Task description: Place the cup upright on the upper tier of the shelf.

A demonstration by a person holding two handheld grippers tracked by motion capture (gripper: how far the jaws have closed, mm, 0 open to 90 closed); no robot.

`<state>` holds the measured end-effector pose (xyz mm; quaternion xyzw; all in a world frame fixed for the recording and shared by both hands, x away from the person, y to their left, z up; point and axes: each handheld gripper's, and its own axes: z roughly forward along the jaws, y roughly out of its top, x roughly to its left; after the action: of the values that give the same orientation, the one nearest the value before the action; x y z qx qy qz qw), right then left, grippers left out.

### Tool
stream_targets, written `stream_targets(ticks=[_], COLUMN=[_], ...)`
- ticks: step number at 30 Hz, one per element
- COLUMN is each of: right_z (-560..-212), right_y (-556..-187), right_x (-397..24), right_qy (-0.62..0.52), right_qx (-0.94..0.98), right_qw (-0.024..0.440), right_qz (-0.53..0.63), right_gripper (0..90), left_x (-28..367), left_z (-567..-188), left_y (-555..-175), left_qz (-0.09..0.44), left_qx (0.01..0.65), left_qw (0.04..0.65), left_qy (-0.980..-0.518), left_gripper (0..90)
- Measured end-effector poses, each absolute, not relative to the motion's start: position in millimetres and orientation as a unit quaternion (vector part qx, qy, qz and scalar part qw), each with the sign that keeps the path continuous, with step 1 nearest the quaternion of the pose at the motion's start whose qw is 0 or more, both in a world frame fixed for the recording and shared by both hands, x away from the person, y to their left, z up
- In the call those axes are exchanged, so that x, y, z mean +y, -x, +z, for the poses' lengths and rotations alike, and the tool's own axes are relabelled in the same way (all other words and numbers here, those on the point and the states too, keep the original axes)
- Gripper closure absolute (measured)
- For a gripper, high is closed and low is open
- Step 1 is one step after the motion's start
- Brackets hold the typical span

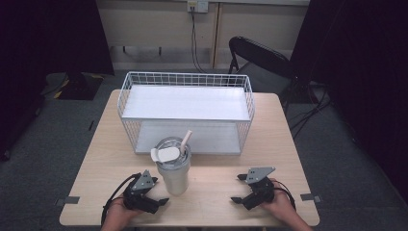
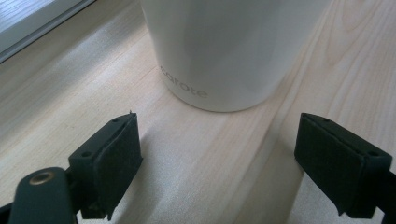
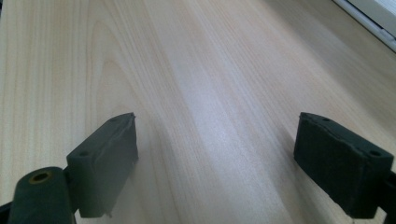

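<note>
White tumbler [image 2: 224, 51], top cut off, stands just beyond the left tool [image 2: 218, 163], wide open and empty.

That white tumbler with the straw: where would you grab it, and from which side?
Probably the plain lower wall of the tumbler, approached level from its left, where the open left tool already faces it. The body stands upright, round and smooth there, while the lid and tilted straw crowd the top.
</note>
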<state>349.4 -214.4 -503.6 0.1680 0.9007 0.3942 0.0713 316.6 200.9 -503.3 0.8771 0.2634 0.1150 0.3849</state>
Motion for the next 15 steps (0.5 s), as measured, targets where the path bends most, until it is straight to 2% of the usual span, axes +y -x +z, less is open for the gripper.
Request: stream_targets(ticks=[10,15], right_z=[-503.6,-503.6], right_y=[-349.9,-349.9], right_x=[-214.8,-214.8], right_qy=[-0.164,-0.164], right_qx=[0.901,0.901], right_qw=[0.07,0.07], right_qz=[0.394,0.394], right_gripper=[13.2,13.2], left_x=[198.5,199.9], left_z=[-499.8,-497.0], left_y=[-317.1,-319.1], left_qz=[0.111,0.092], left_qx=[0.273,0.286], left_qw=[0.374,0.402], left_qy=[-0.879,-0.865], left_gripper=[16.3,16.2])
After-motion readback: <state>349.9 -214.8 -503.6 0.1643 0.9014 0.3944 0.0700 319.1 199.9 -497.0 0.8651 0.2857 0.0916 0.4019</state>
